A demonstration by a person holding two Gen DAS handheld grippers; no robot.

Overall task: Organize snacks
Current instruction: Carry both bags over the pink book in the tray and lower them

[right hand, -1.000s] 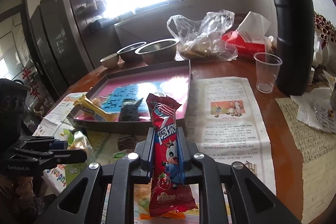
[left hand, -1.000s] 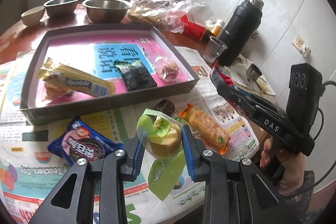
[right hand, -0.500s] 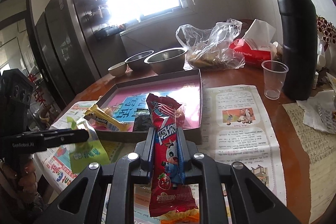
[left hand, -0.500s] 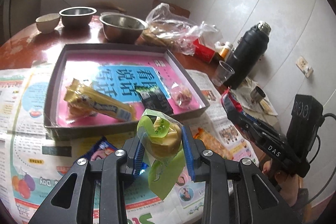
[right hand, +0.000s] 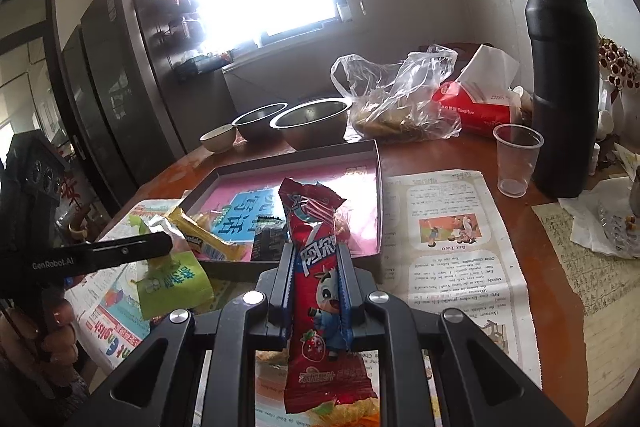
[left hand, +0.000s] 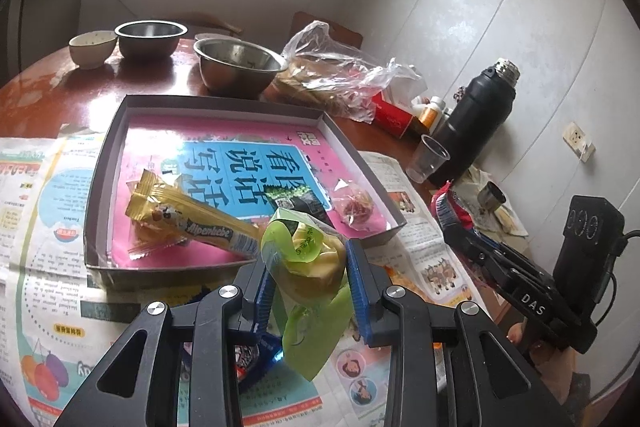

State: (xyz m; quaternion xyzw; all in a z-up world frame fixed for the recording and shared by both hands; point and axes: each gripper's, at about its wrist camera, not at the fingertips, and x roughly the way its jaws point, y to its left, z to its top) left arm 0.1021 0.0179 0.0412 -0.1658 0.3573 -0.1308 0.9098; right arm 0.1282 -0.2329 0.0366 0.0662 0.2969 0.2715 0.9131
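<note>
**Two snacks held above the table, both bound for the tray**

A yellow cake in a green-and-clear plastic wrapper point(left hand: 310, 255) is clamped between the blue pads of the left gripper point(left hand: 310, 267), low in the centre of the left wrist view and just in front of the near wall of the shallow grey cardboard tray with the pink-and-blue printed lining point(left hand: 96, 187). A long red foil snack packet with a cartoon cow point(right hand: 316, 267) is pinched upright by the right gripper point(right hand: 316, 291), whose jaws are closed tight on it, at lower centre of the right wrist view.

Already in the tray are a long yellow Alpenliebe candy packet point(left hand: 192, 219), a small black sachet point(left hand: 296, 197) and a clear-wrapped round sweet point(left hand: 354, 203). On the newspaper point(left hand: 36, 227) at the bottom of the left view, a blue packet point(left hand: 248, 355) is partly hidden under the gripper; what it is cannot be read for certain.

The step in hand is judged to be the carrying of both snacks toward the tray. For the next move, the cake would need to be lifted over the near wall and released on bare lining, probably the pink strip at lower left of the tray, clear of the candy packet. The red packet could then be laid flat at the tray's right side.
</note>
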